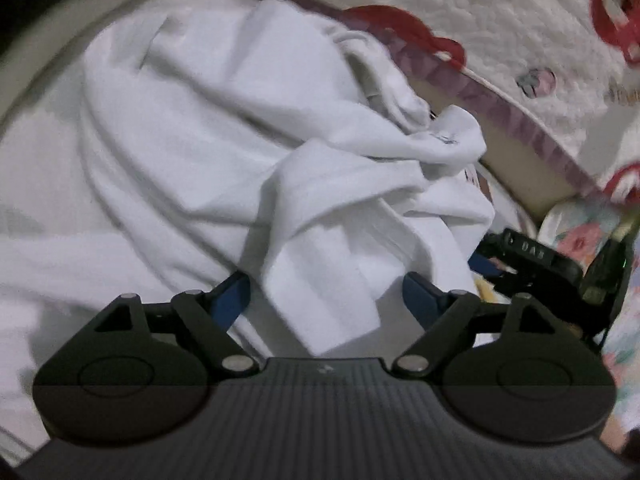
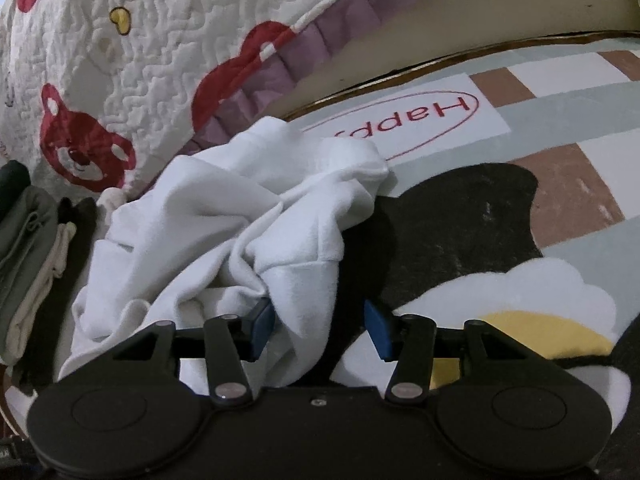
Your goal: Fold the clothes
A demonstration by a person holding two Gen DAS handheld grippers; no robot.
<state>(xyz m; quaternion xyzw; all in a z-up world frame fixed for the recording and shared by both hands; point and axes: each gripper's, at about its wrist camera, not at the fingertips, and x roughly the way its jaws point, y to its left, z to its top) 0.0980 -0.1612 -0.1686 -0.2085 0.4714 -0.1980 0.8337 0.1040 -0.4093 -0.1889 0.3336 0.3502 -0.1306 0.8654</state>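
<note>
A: Left wrist view: the white garment [image 1: 224, 152] lies crumpled ahead of the left gripper [image 1: 326, 300], and a flat strip of it runs down between the two blue pads. Those pads stand spread, one on each side of the strip; whether either touches the cloth is hard to tell, since the picture is smeared.

B: Right wrist view shows the same white garment [image 2: 224, 216] heaped ahead and to the left of the right gripper [image 2: 320, 326]. A hemmed end hangs into the gap between its pads. They are spread too, and the left pad sits just against the fabric.

A: How does the cloth look?

B: Plain white, soft, deeply creased, with a stitched hem at the near end. Its far parts are bunched so that no shape can be read.

A: Beyond it?

B: A quilted bedcover [image 2: 160, 40] with red bears and a purple frill hangs behind. Under the gripper is a patterned rug [image 2: 560, 128], printed "Happ", the rest hidden by cloth. Far left, folded clothes [image 2: 28, 248] are stacked, cut off by the edge.

A: To my right, a dark device [image 1: 552, 272], blurred.
</note>
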